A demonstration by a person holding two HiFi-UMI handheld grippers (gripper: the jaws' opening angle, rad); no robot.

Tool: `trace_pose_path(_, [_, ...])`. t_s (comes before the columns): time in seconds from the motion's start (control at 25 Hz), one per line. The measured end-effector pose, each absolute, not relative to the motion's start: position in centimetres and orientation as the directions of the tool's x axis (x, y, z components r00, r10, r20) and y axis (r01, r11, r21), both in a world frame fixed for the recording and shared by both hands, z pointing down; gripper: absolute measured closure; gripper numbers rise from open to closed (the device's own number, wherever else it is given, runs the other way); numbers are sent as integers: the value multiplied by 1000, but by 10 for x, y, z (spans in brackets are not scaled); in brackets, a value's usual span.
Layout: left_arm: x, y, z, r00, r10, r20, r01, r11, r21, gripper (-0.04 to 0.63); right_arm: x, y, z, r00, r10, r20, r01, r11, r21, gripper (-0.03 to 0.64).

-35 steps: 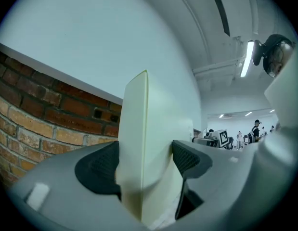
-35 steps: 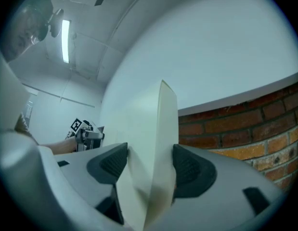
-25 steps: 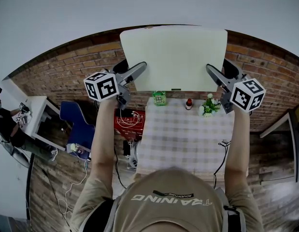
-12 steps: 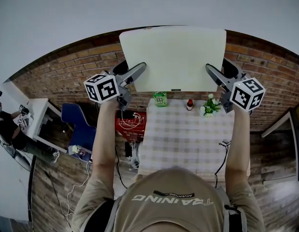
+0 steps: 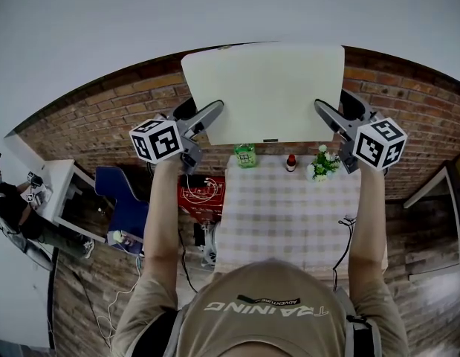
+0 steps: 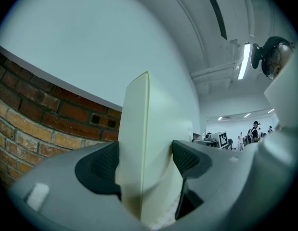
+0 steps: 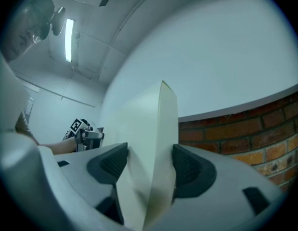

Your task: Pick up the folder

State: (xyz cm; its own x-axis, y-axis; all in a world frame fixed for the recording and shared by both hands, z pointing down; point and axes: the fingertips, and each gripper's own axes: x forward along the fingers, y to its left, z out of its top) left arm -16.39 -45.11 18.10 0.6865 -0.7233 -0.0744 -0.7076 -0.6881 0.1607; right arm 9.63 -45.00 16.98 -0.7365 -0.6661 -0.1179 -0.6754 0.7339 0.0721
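**Head view.** The folder [image 5: 263, 88] is held upright in front of the person, well clear of the worktop [image 5: 289, 214]. The left gripper [image 5: 213, 111] holds its left edge near the lower corner. The right gripper [image 5: 323, 110] holds the right edge at about the same height. A green container [image 5: 245, 154], a small bottle [image 5: 290, 161] and a plant [image 5: 322, 162] stand along the worktop's far edge, below the folder.

**Left gripper view.** The jaws are closed on the folder. It is seen edge-on, with one pad on each face.

**Right gripper view.** The jaws are likewise clamped on the folder. The sheet appears slightly bowed between the pads.

**Procedure.** The lift appears essentially complete.
- Apply equal clamping force on both sides.
- Move both grippers together at fixed spacing: closing in would buckle the folder, and spreading could pull an edge free.
- Hold both grip points level.
- Stay clear of the things on the worktop.
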Motion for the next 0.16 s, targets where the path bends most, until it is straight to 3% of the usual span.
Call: trace_pose_path(0.16, [-165,-453,178,683,-725,-89,-709,-687,159,245,95,-453,168,-740,-663,-114,-671,737,75,331])
